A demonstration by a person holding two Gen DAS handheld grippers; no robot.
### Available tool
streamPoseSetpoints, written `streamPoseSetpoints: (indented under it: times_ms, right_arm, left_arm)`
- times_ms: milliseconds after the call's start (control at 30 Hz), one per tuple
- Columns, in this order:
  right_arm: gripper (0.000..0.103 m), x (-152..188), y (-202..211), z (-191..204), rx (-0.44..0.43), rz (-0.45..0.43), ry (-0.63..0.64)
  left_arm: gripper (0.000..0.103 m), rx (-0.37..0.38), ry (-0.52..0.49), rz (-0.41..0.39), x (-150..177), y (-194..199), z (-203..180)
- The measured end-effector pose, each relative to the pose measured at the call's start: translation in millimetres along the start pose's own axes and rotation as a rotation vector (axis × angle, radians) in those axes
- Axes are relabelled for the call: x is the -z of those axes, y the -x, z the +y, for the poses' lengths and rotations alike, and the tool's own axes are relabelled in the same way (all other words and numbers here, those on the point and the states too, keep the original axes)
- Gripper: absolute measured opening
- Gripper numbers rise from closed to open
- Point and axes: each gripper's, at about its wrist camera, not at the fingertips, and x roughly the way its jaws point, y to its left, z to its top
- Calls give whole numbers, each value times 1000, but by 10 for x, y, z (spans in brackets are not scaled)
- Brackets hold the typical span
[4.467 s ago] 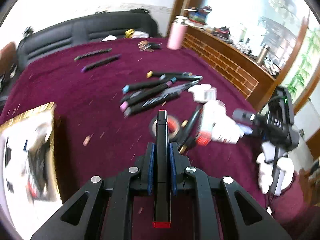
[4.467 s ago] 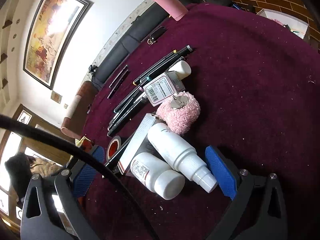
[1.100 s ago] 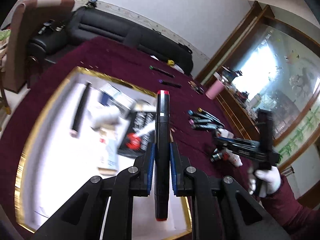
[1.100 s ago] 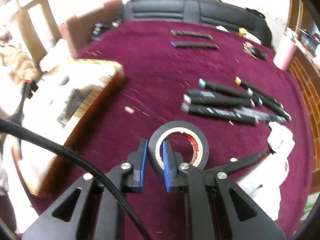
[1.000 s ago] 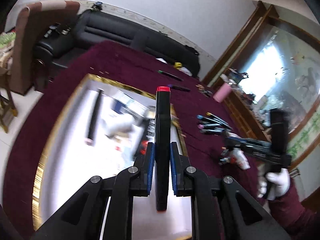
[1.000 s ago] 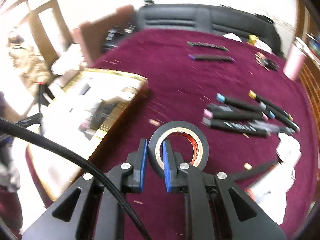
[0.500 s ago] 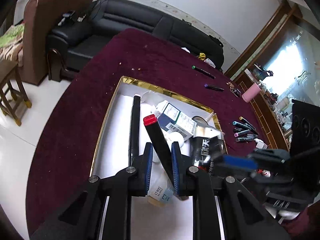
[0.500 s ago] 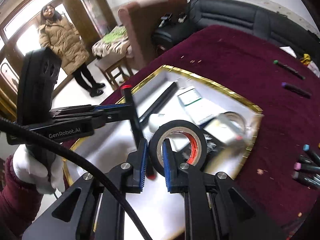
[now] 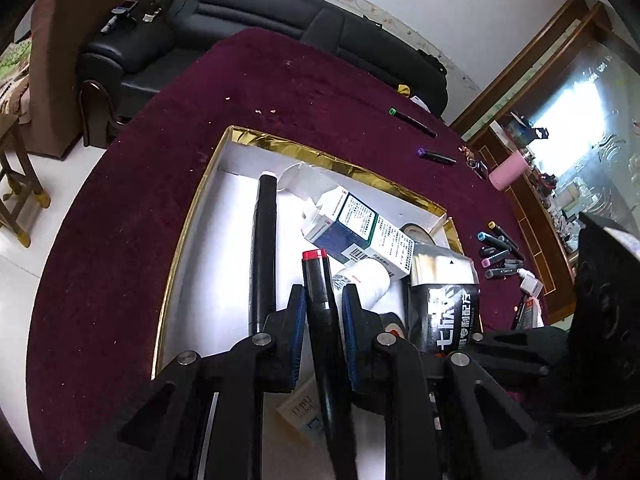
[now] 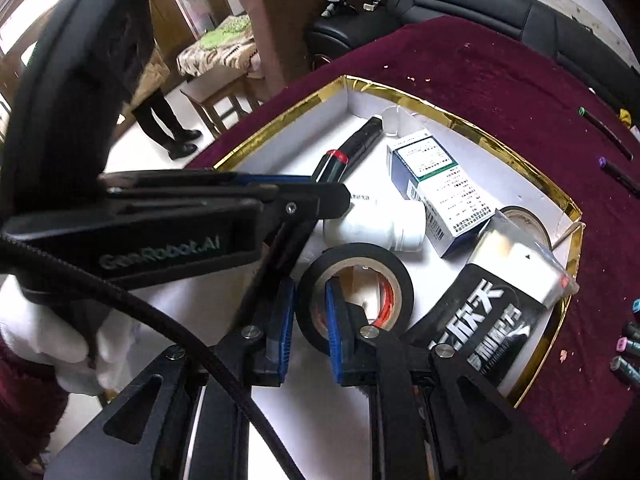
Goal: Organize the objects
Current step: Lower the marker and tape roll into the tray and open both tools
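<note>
My left gripper [image 9: 323, 316] clamps the marker [image 9: 320, 300], pointing to 12 o'clock over the box [image 9: 192, 216], while my right gripper [image 10: 310, 312] pinches the tape [image 10: 356, 292].

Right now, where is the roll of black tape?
The black tape roll is pinched by its wall in the right claw, low in the right wrist view, over the gold-rimmed box, just in front of the white bottle.

**Surfaces and finishes**

Deep maroon tablecloth [image 9: 132, 208], napped and fuzzy. Box [image 10: 400, 98] rimmed in shiny crinkled gold foil, matt white card inside. Glossy black tape roll [image 10: 356, 254], cardboard core. Smooth matt black plastic marker [image 9: 320, 300]. Printed paper carton [image 9: 360, 232]. Shiny foil pouch [image 10: 508, 304]. Glossy black leather sofa [image 9: 248, 12].
</note>
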Motion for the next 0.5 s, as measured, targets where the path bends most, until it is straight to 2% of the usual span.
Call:
streamPoseSetpoints:
  times_ms: [33, 67, 167, 200, 233, 267, 300, 400, 500]
  right_arm:
    - [14, -1, -2, 6, 9, -1, 4]
    - [17, -1, 4, 13, 19, -3, 9]
    - [32, 3, 49, 23, 39, -18, 13]
    - [36, 14, 90, 17, 32, -29, 9]
    - [36, 31, 142, 5, 25, -42, 1]
    - [36, 45, 193, -4, 20, -57, -8]
    - [36, 52, 229, 0, 15, -71, -15]
    - [36, 124, 440, -39, -7, -130, -48]
    - [38, 202, 744, -135, 0, -206, -92]
  left_arm:
    - [17, 16, 14, 0, 2, 13, 24]
    - [25, 27, 28, -3, 5, 42, 48]
    - [41, 65, 52, -25, 17, 140, 74]
    - [42, 76, 54, -34, 22, 186, 62]
    - [54, 80, 50, -49, 35, 245, 39]
    - [72, 73, 46, -57, 34, 281, 15]
    - [77, 64, 41, -71, 47, 333, -13]
    - [79, 94, 47, -112, 94, 475, -83]
    - [84, 181, 55, -147, 158, 598, -171]
